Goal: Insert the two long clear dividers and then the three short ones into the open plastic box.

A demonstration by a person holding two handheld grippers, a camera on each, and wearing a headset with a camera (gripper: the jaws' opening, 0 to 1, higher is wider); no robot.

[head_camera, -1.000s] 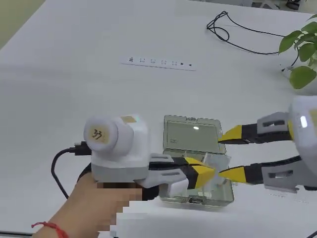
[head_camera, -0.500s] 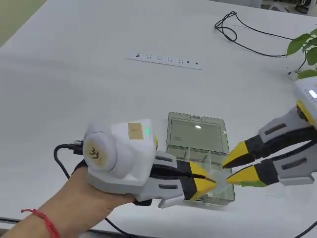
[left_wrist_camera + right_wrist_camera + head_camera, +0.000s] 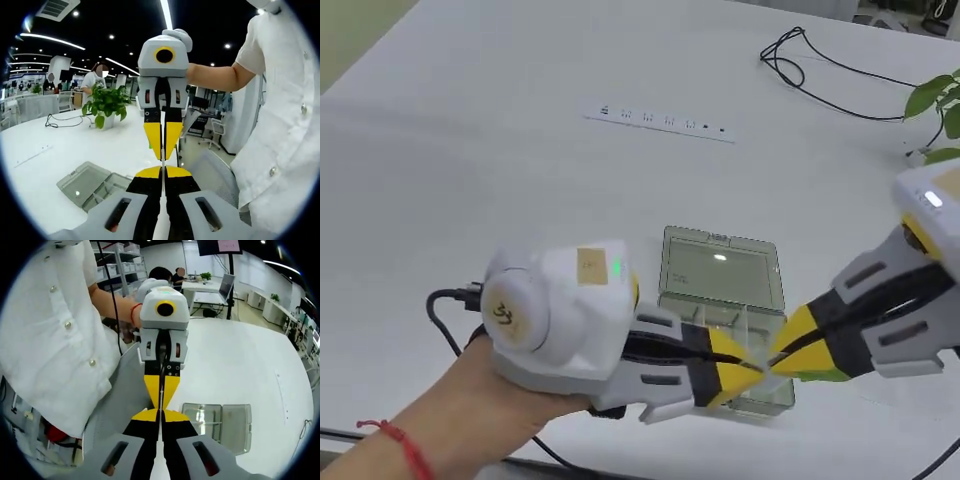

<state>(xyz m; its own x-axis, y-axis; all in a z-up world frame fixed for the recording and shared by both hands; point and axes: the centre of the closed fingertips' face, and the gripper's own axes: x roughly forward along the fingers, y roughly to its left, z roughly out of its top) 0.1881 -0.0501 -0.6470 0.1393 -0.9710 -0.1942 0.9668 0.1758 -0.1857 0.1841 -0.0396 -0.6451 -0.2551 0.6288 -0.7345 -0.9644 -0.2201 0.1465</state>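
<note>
Where the head view looks down on the white workbench (image 3: pixel 470 200), the open plastic box (image 3: pixel 720 275) lies near its front edge with the lid laid flat behind the tray. Part of the tray is hidden by the two grippers that meet tip to tip above it. A hand (image 3: pixel 510 410) holds the left gripper (image 3: pixel 742 372), and the right gripper (image 3: pixel 782 352) comes in from the side, its body cut off by the frame. Both pairs of jaws are pressed together on a clear divider (image 3: pixel 763 362), which shows only as a faint pale sliver between the yellow tips. A power strip (image 3: pixel 662 121) lies well behind the box, and plant leaves (image 3: pixel 932 95) are cut off at the edge.

Seen from the left gripper view, the left gripper (image 3: pixel 162 172) has its jaws closed on a thin pale line, the divider seen edge-on. The right gripper (image 3: pixel 162 156) points straight back at it, also closed. The box (image 3: pixel 87 182) sits low to one side on the workbench.

Looking along the right gripper view, the right gripper (image 3: pixel 160 416) pinches the same thin edge, facing the closed left gripper (image 3: pixel 161 402). The box (image 3: pixel 222 422) lies beside the jaws, and a white shirt (image 3: pixel 50 340) covers much of the other side
</note>
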